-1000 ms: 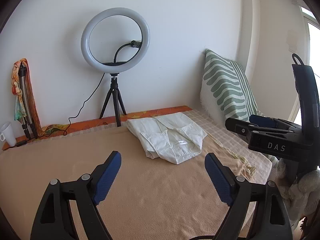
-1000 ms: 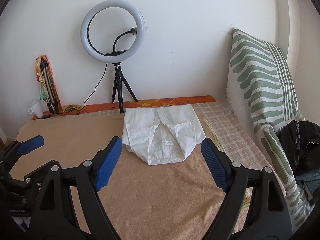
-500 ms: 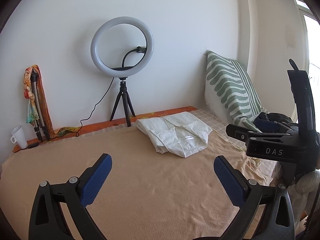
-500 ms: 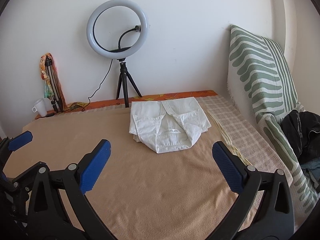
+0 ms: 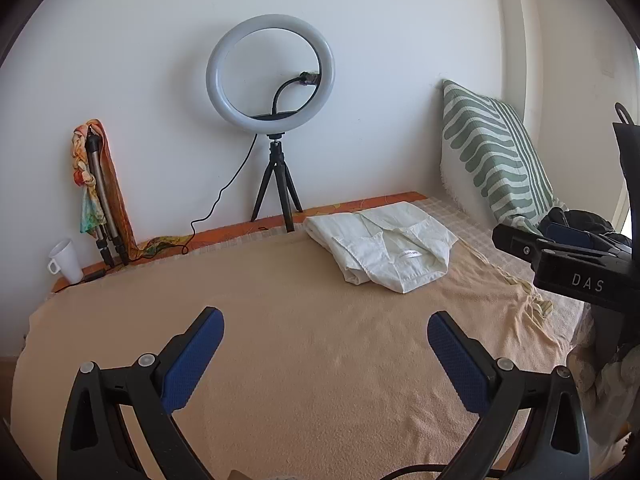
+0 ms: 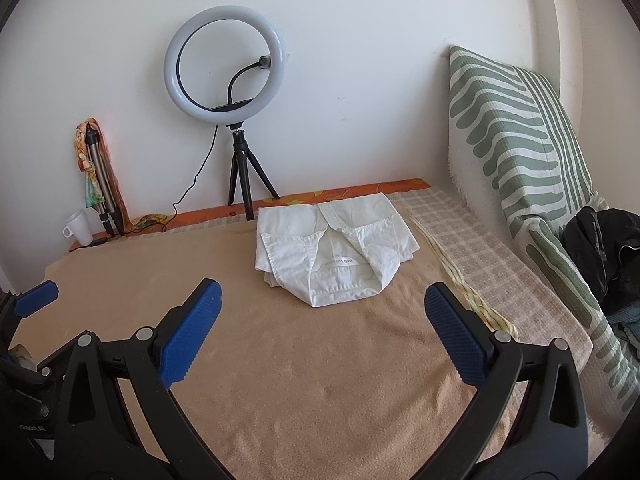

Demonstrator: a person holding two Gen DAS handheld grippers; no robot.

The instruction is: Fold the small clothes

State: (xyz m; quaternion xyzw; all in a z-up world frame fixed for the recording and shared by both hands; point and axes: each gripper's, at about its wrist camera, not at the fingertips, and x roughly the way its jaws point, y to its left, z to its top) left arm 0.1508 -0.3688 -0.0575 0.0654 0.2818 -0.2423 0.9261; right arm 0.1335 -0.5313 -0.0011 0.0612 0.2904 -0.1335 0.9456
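Observation:
A small white shirt (image 5: 384, 246) lies folded into a compact bundle on the peach blanket (image 5: 304, 344), near the back wall; it also shows in the right wrist view (image 6: 334, 248). My left gripper (image 5: 324, 356) is open and empty, held well short of the shirt, over the blanket. My right gripper (image 6: 320, 332) is open and empty, just in front of the shirt. The right gripper's body also shows at the right edge of the left wrist view (image 5: 576, 268).
A ring light on a small tripod (image 6: 240, 184) stands at the wall behind the shirt. A green striped cushion (image 6: 516, 148) leans at the right, dark clothes (image 6: 604, 248) beside it. A white cup (image 6: 78, 226) and a folded tripod (image 6: 100, 188) stand far left.
Both grippers have drawn back from the shirt and their jaws have opened wider. The folded shirt has not moved.

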